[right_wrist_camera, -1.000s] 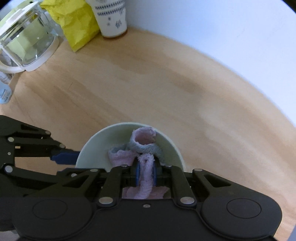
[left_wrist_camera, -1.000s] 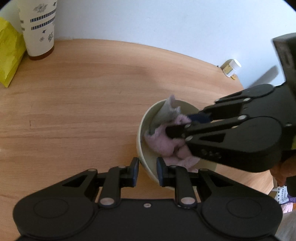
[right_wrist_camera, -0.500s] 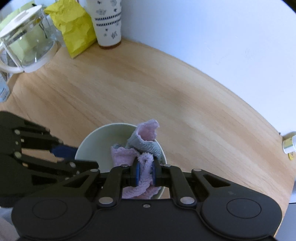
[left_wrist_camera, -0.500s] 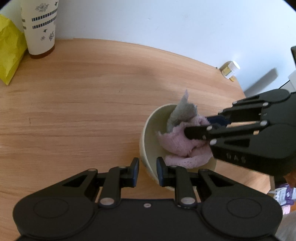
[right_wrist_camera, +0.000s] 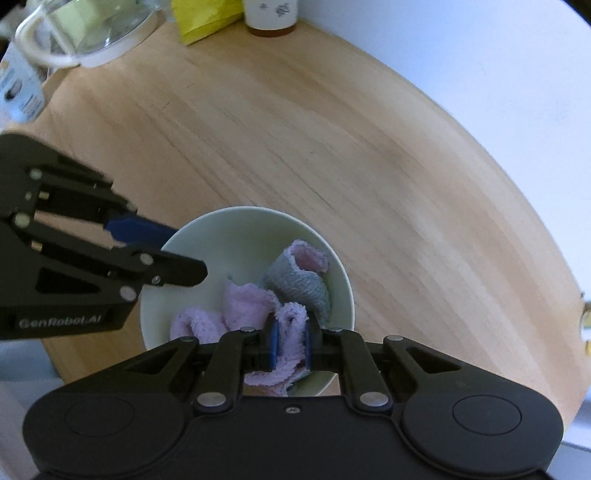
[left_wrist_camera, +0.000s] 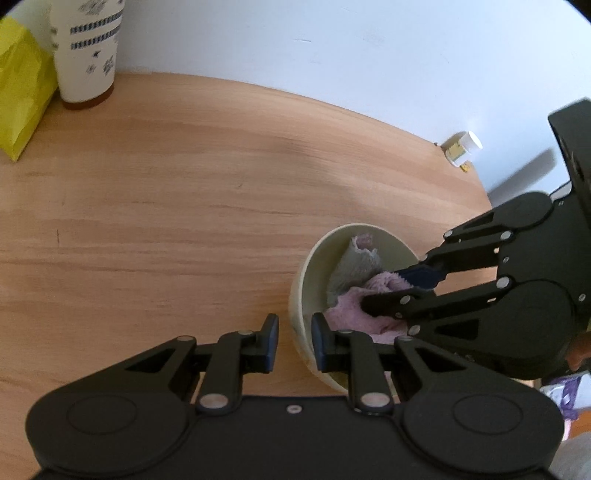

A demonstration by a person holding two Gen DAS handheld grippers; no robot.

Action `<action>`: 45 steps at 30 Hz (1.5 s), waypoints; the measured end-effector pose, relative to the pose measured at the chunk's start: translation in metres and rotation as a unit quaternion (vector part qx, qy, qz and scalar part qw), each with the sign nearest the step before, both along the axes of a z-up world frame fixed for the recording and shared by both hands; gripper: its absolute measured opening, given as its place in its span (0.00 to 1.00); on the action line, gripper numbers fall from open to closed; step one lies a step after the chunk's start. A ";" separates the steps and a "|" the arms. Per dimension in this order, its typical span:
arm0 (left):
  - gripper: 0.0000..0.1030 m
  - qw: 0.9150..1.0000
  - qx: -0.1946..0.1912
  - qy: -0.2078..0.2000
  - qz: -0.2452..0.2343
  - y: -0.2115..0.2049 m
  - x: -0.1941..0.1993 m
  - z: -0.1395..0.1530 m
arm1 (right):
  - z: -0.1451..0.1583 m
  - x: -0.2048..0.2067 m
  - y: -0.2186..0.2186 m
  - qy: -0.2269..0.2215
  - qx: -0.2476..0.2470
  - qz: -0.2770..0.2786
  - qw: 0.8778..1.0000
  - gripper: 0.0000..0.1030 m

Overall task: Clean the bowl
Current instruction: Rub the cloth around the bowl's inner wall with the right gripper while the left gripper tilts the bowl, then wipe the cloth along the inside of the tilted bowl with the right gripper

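Note:
A pale green bowl (left_wrist_camera: 314,266) (right_wrist_camera: 236,236) sits on the round wooden table near its right edge. My left gripper (left_wrist_camera: 294,341) is shut on the bowl's near rim, one finger outside and one inside; in the right wrist view it (right_wrist_camera: 173,254) reaches over the bowl's left rim. My right gripper (right_wrist_camera: 290,345) is shut on a pink and grey cloth (right_wrist_camera: 291,291) and presses it inside the bowl. In the left wrist view the right gripper (left_wrist_camera: 391,288) enters from the right, with the cloth (left_wrist_camera: 354,302) bunched under it.
A patterned paper cup (left_wrist_camera: 86,51) and a yellow bag (left_wrist_camera: 20,92) stand at the table's far left by the white wall. A glass jug (right_wrist_camera: 85,29) and a small bottle (right_wrist_camera: 18,88) stand beyond them. A small white-capped jar (left_wrist_camera: 463,146) sits at the far right edge.
My right gripper has moved the cloth around inside the bowl, from the near side toward its far right wall. My left gripper has kept its hold on the rim.

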State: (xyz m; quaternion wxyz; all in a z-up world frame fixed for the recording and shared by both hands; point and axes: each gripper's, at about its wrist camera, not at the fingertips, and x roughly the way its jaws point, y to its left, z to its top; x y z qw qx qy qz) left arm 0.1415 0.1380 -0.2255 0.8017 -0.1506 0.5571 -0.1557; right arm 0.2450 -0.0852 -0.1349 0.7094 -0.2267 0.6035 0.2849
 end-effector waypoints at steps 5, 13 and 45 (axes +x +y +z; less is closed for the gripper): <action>0.18 1.000 -0.014 0.006 0.009 0.002 0.002 -0.003 | -0.004 0.001 0.002 0.005 0.001 0.010 1.000 0.15; 0.18 0.999 -0.032 0.022 0.027 0.001 0.006 -0.011 | -0.008 -0.003 0.003 0.013 0.013 0.032 0.999 0.17; 0.13 0.993 -0.061 0.060 0.077 -0.013 0.024 -0.026 | -0.018 -0.009 -0.046 0.176 0.214 -0.076 0.958 0.17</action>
